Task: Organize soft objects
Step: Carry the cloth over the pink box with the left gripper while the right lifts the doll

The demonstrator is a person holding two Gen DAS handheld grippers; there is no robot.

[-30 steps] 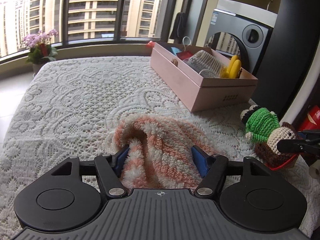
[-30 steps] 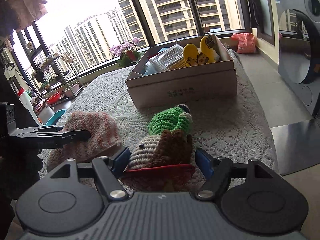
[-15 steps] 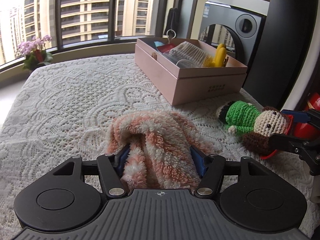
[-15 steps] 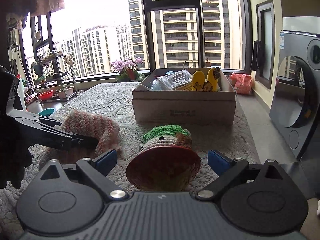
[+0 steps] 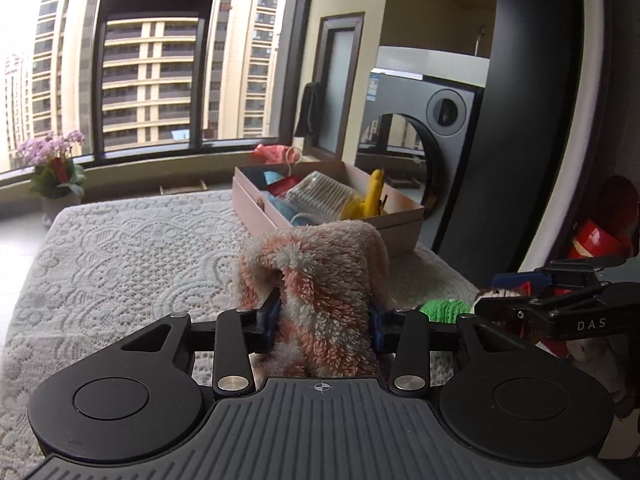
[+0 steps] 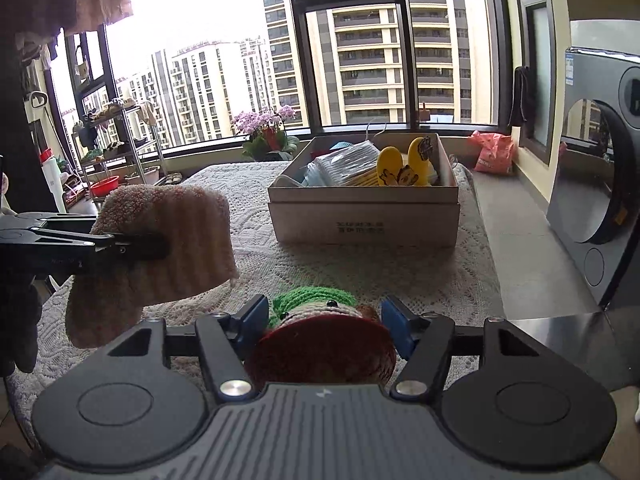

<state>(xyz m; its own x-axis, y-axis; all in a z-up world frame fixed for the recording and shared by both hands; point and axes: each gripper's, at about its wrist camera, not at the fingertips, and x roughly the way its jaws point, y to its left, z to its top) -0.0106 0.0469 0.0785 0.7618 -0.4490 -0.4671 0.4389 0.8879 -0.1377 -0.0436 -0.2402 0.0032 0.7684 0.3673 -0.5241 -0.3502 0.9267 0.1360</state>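
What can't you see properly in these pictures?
- Crochet doll: right wrist view shows mostly its red base; body hidden behind it.
- Same doll, left wrist view: mostly covered by the right gripper.
- Box: items underneath hidden by top ones.
- Box lettering: too small.

Pink-and-white fluffy cloth point(image 5: 320, 292), lying on lace tablecloth point(image 5: 120, 264) one second ago, now lifted clear in left gripper point(image 5: 322, 318). Crochet doll point(image 6: 320, 336) likewise raised off tablecloth by right gripper point(image 6: 322, 326), both nearer box point(image 6: 364, 220).
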